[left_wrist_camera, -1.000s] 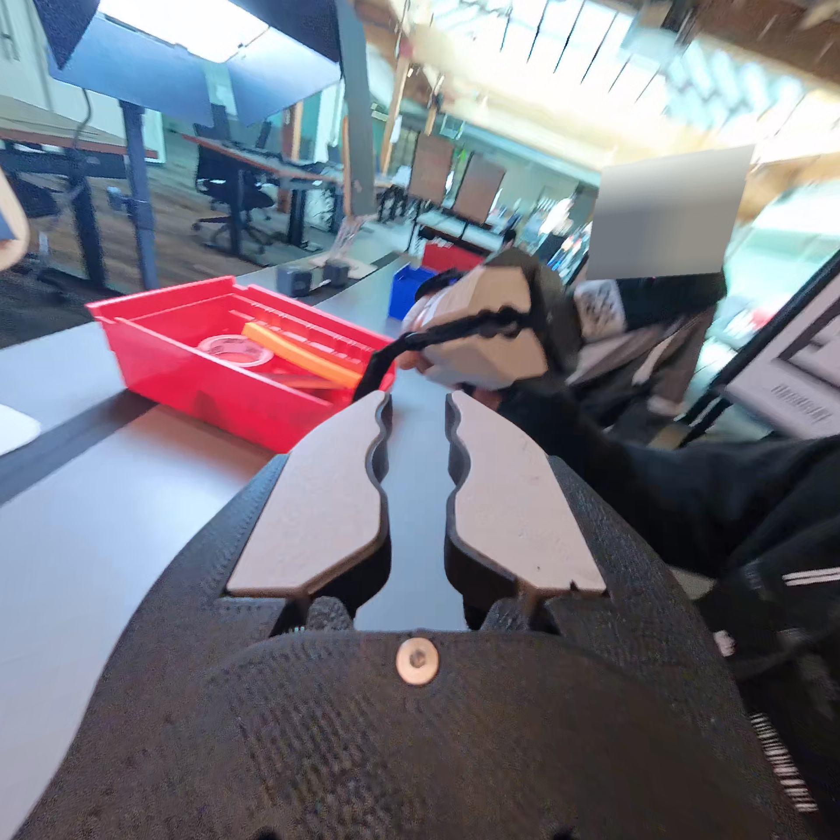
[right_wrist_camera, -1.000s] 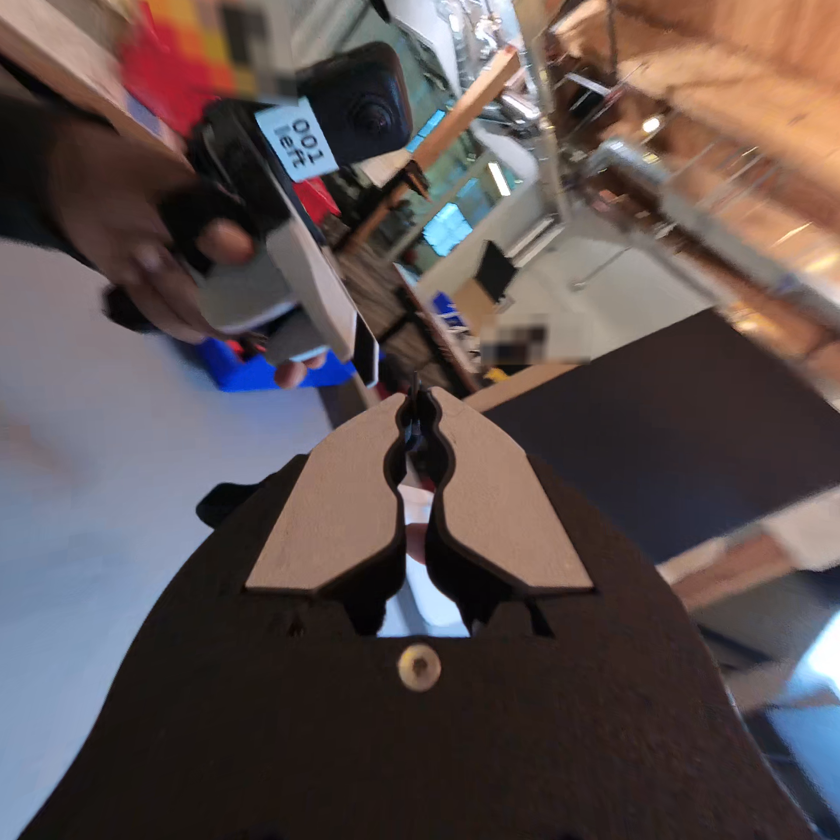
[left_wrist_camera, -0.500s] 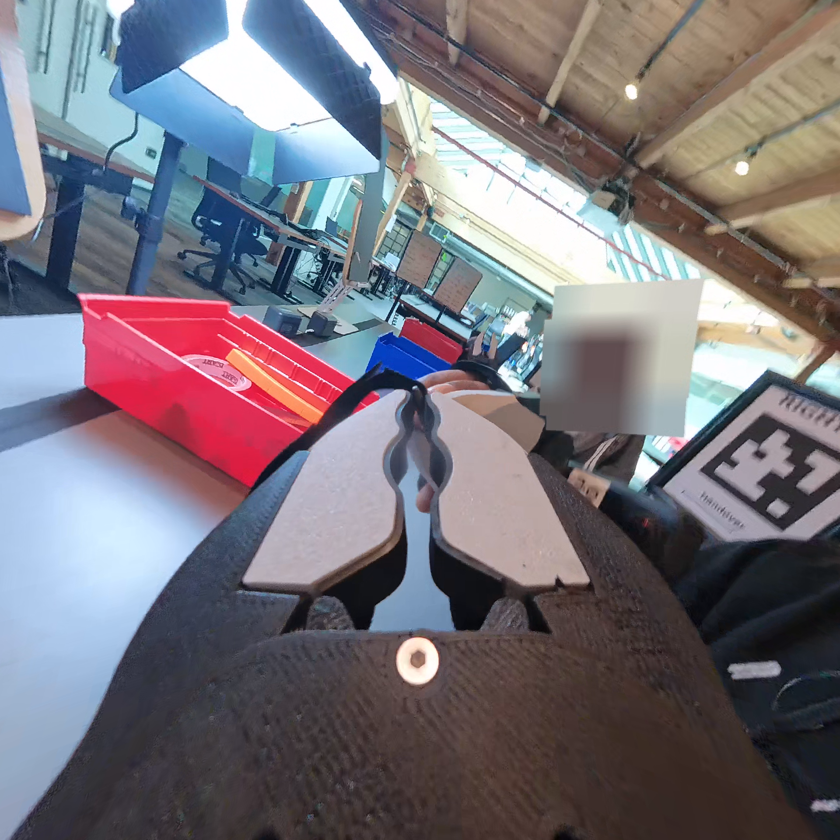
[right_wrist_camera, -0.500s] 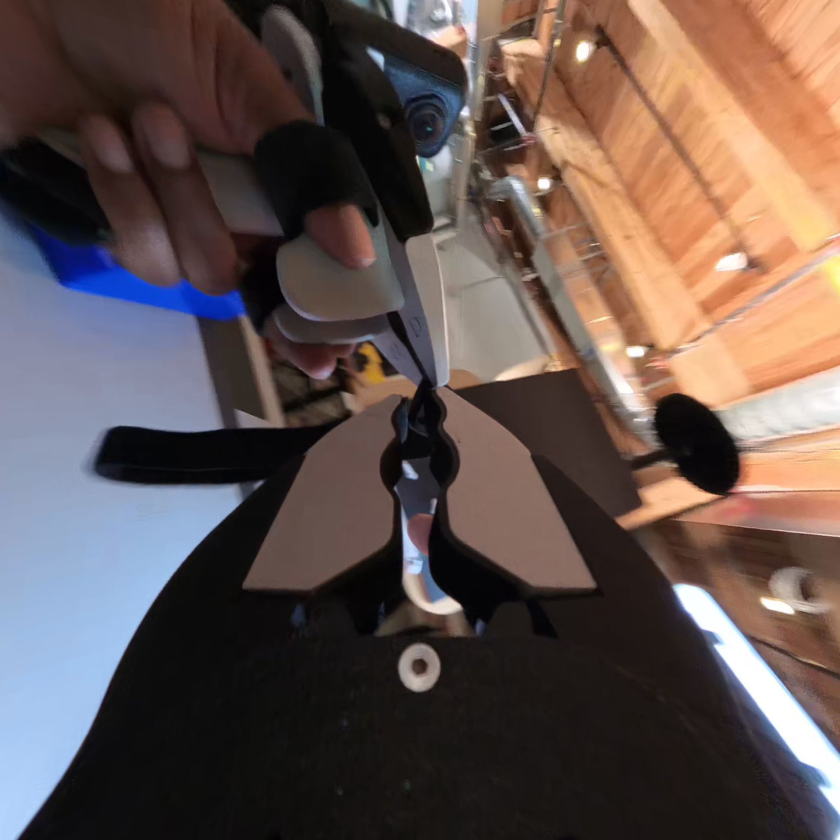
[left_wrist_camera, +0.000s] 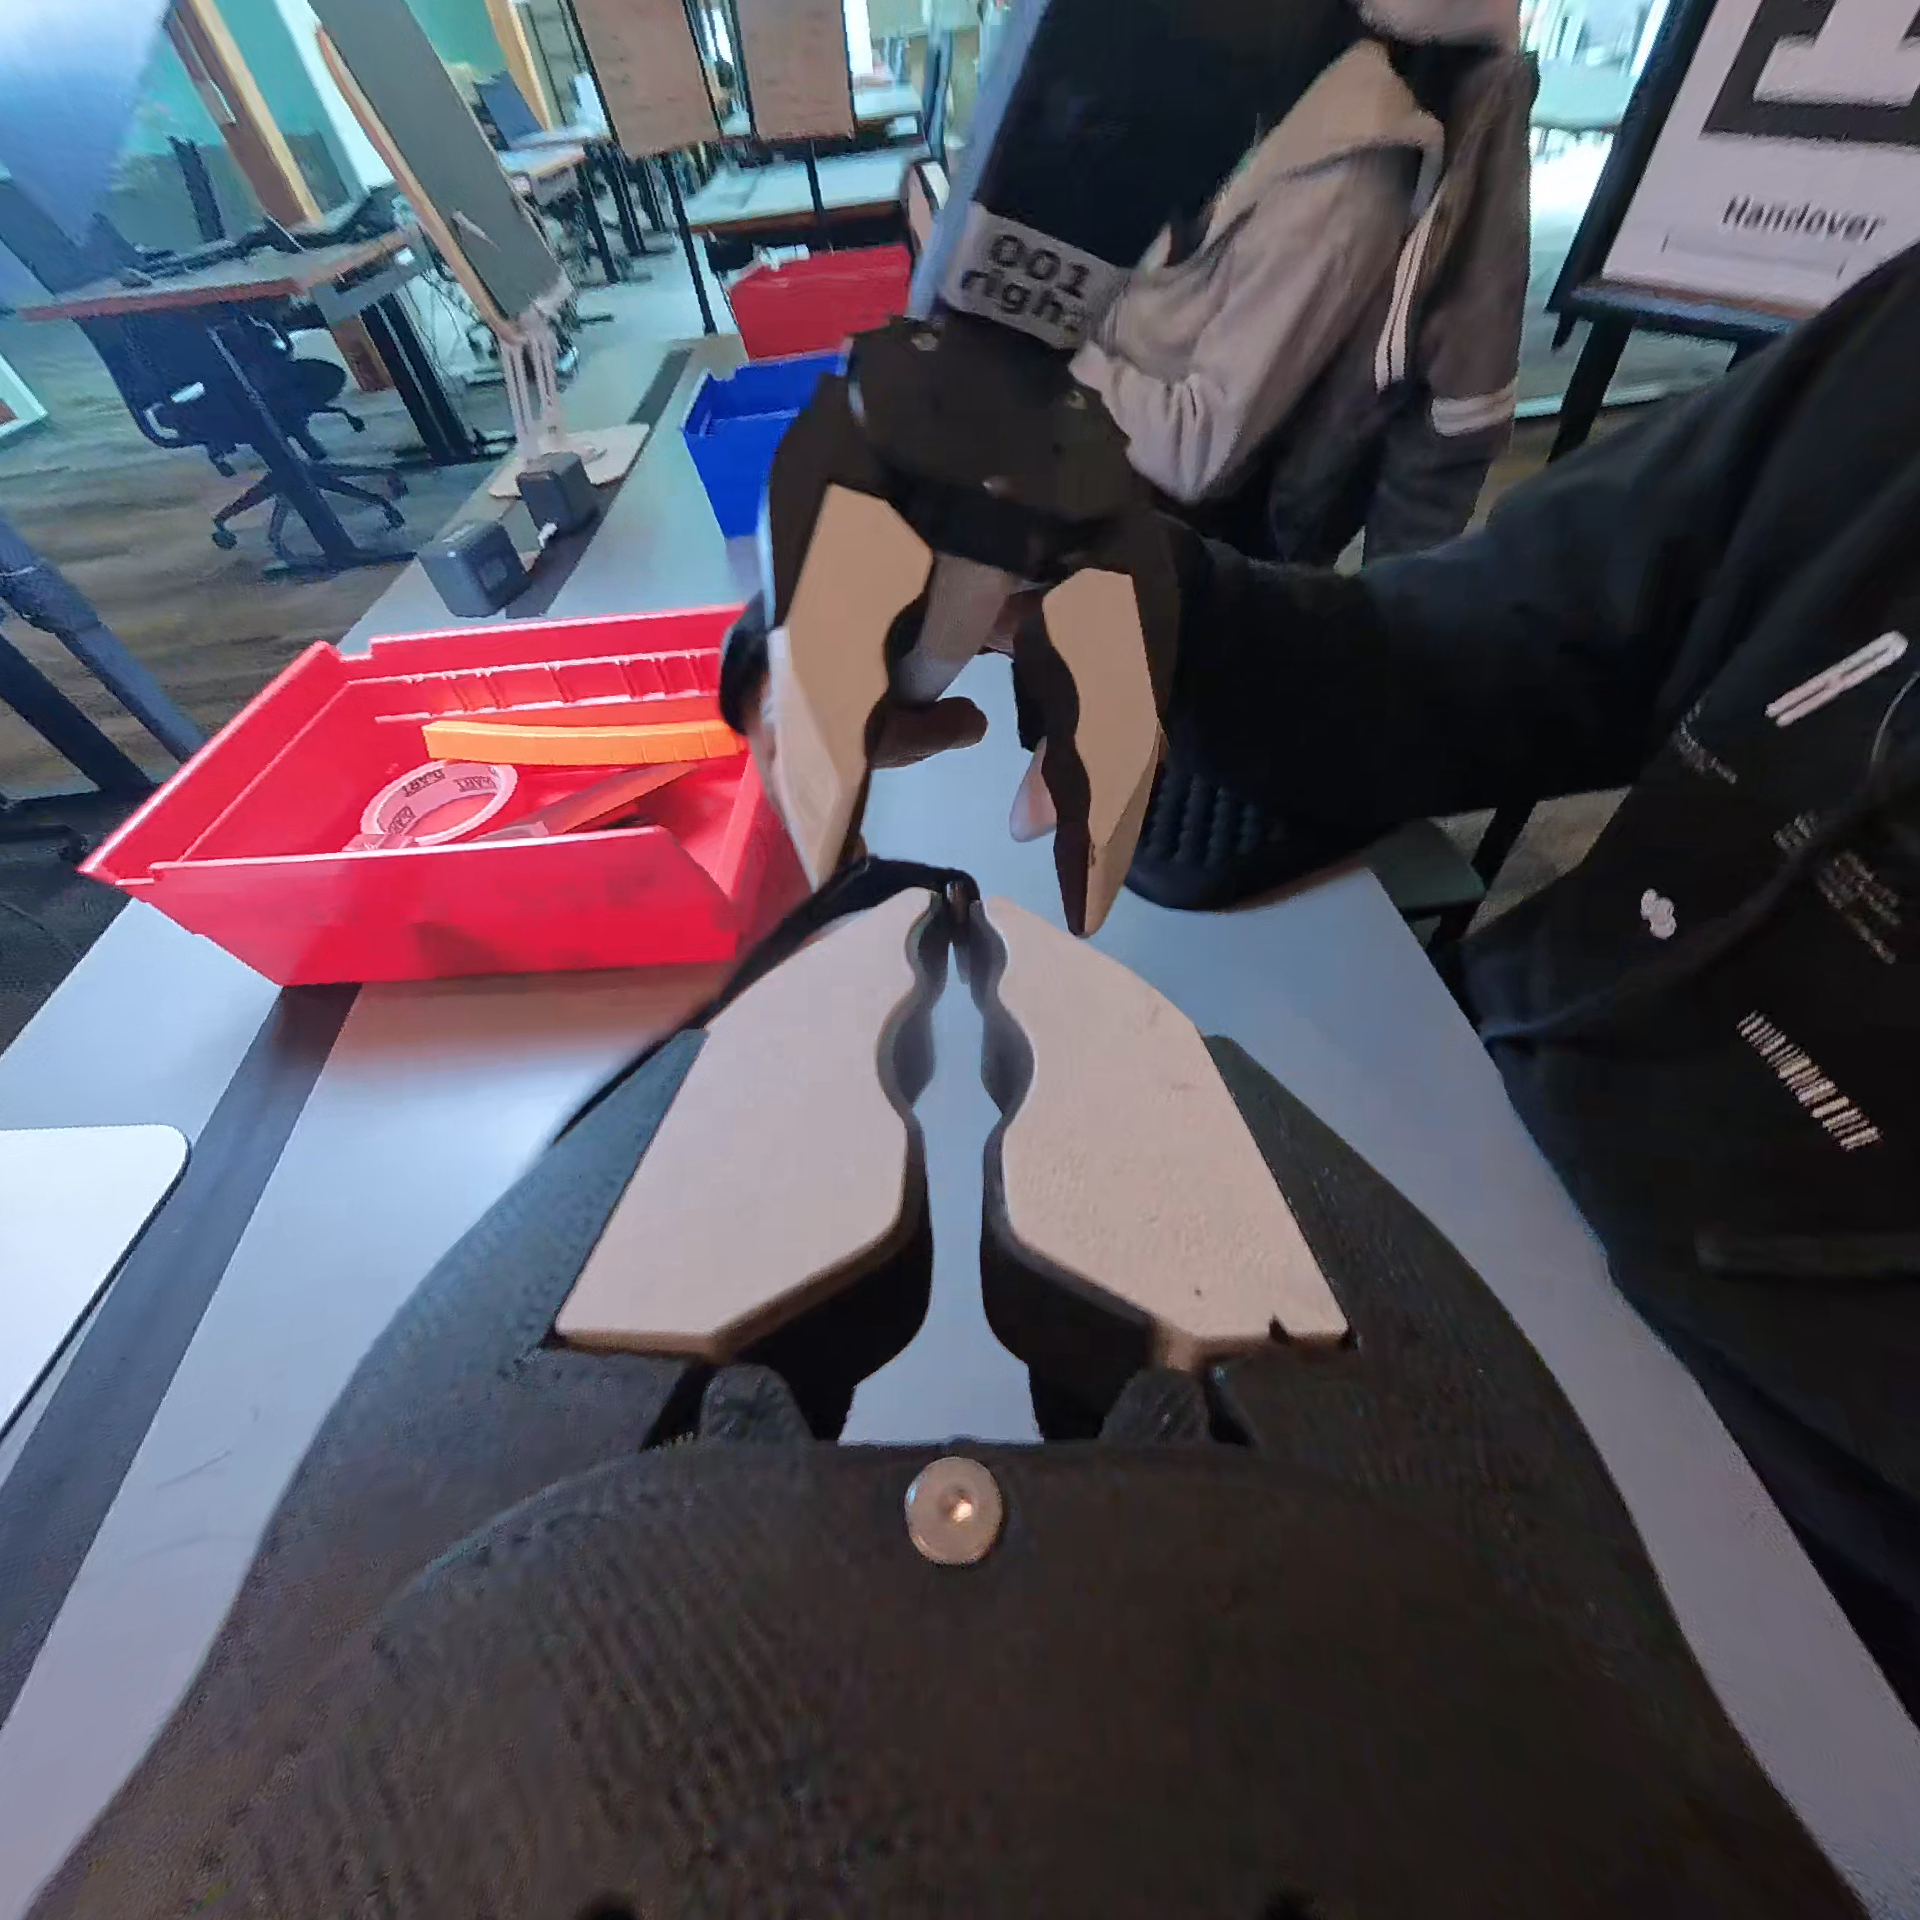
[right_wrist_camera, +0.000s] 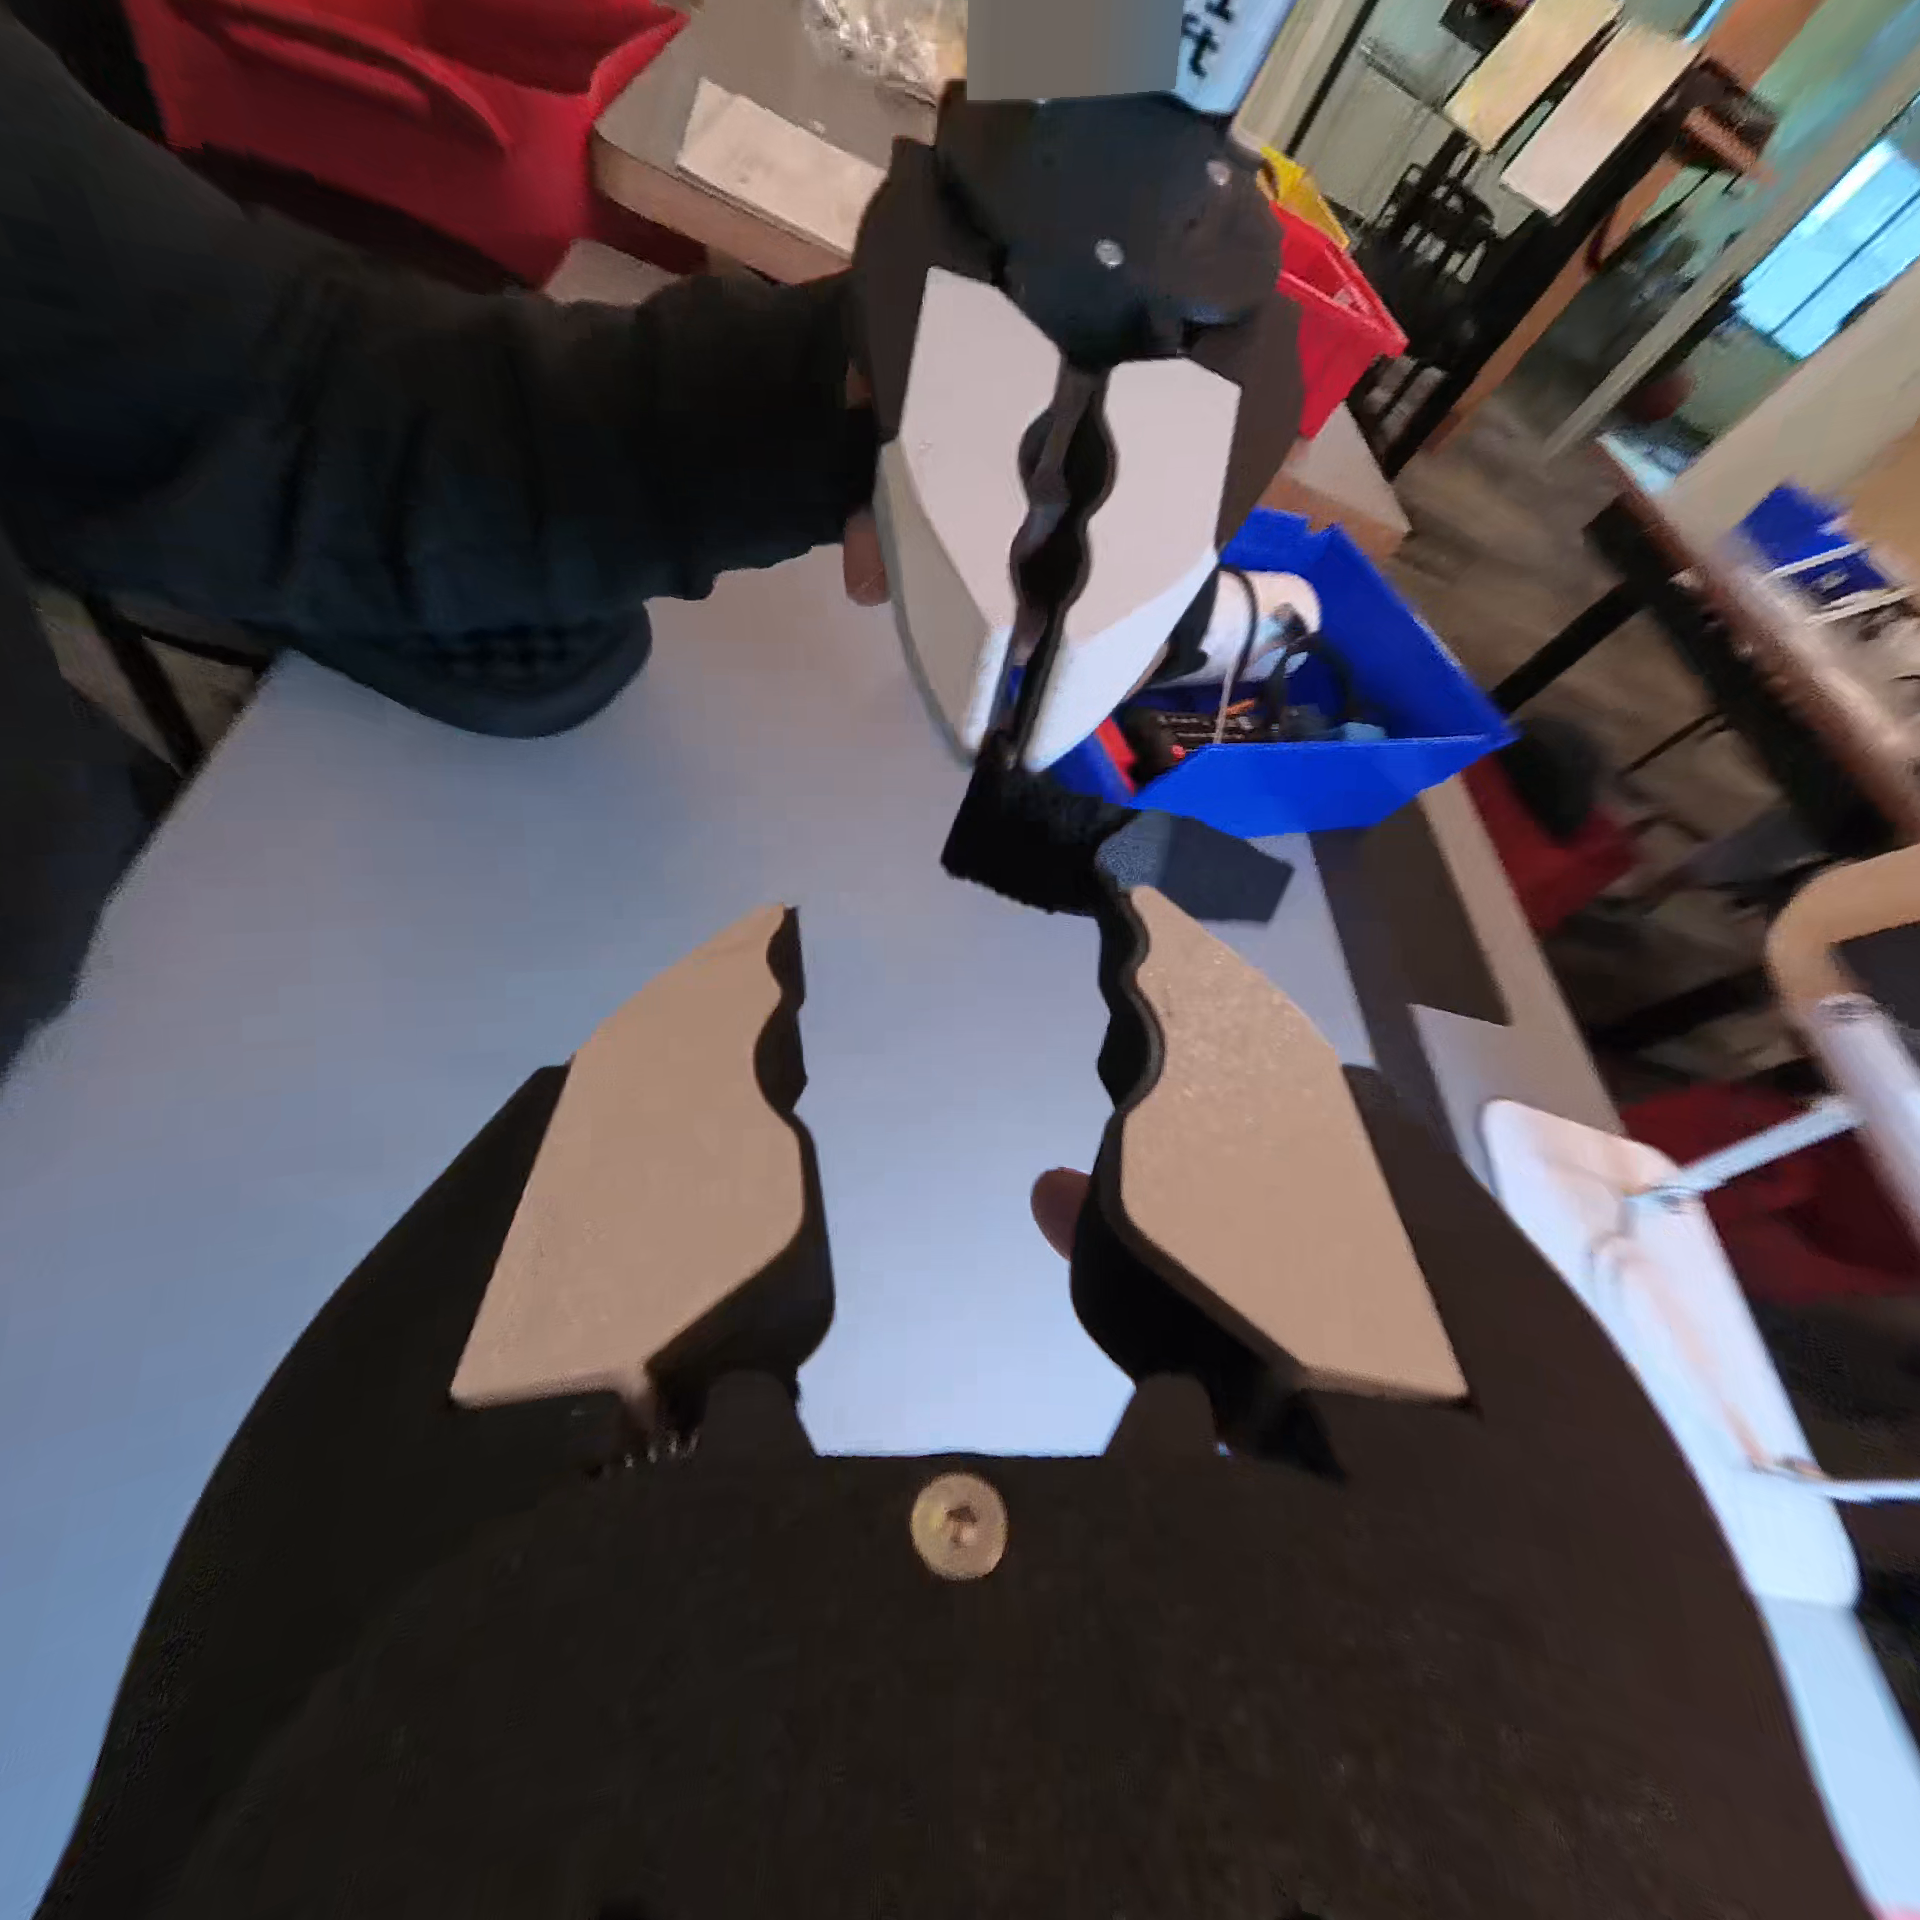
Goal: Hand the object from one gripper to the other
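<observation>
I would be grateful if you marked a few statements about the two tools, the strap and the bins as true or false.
1. The left tool is shut on the black strap. True.
2. The right tool is clamped shut. False: its jaws stand wide apart and grip nothing.
3. The red bin holds a tape roll and an orange strip. True.
4. The blue bin is empty. False: cables and other small items lie in it.
</observation>
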`<state>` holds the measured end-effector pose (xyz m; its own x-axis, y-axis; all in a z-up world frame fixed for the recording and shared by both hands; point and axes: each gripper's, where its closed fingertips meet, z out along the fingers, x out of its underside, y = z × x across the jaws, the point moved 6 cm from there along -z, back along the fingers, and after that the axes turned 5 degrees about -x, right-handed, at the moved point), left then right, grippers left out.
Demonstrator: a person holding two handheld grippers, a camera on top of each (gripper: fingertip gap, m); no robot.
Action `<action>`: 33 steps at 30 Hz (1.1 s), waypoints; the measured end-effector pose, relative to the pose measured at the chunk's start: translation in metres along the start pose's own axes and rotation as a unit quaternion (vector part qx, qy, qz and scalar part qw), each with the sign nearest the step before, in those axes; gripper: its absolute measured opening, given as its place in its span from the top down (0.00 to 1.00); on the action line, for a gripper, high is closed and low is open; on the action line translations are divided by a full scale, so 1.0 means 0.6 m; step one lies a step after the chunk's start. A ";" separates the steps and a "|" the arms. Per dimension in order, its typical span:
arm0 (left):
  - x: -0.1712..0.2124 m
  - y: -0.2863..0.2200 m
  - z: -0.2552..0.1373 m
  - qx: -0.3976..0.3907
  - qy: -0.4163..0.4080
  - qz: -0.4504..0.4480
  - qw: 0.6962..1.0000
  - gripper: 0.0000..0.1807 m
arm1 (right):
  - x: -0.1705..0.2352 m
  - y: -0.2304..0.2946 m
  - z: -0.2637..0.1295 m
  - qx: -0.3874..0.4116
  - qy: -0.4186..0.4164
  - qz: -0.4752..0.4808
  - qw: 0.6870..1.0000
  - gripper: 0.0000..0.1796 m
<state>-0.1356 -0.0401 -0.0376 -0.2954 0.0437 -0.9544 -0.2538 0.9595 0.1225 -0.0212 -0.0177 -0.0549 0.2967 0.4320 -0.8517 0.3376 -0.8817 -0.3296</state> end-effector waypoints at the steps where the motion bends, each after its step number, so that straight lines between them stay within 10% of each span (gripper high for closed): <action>1: 0.002 -0.002 0.004 -0.002 0.007 0.012 1.000 0.98 | 0.003 -0.002 0.009 -0.007 -0.005 0.016 1.000 0.69; 12: 0.011 -0.015 0.016 -0.013 0.051 0.072 0.996 0.98 | 0.013 -0.017 0.013 -0.018 -0.045 0.071 0.996 0.67; 15: 0.015 -0.019 0.024 -0.010 0.064 0.083 0.994 0.98 | 0.015 -0.009 0.021 -0.031 -0.040 0.051 0.997 0.82; 21: 0.005 0.025 0.009 -0.113 0.029 0.042 0.992 0.98 | 0.013 -0.050 0.007 0.139 -0.019 -0.011 0.990 0.87; 28: -0.011 0.076 -0.009 -0.144 -0.113 -0.171 0.968 0.87 | -0.004 -0.079 -0.026 0.433 0.025 -0.244 0.867 0.87; 33: -0.006 0.090 0.010 -0.077 -0.211 -0.319 0.921 0.81 | 0.011 -0.058 0.013 0.485 0.078 -0.408 0.770 0.87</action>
<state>-0.1430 0.0133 -0.0291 0.3349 -0.3793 -0.8625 -0.3892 0.7780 -0.4933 -0.0378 0.0140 -0.0522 0.4693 0.8673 -0.1662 -0.3346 0.0005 -0.9424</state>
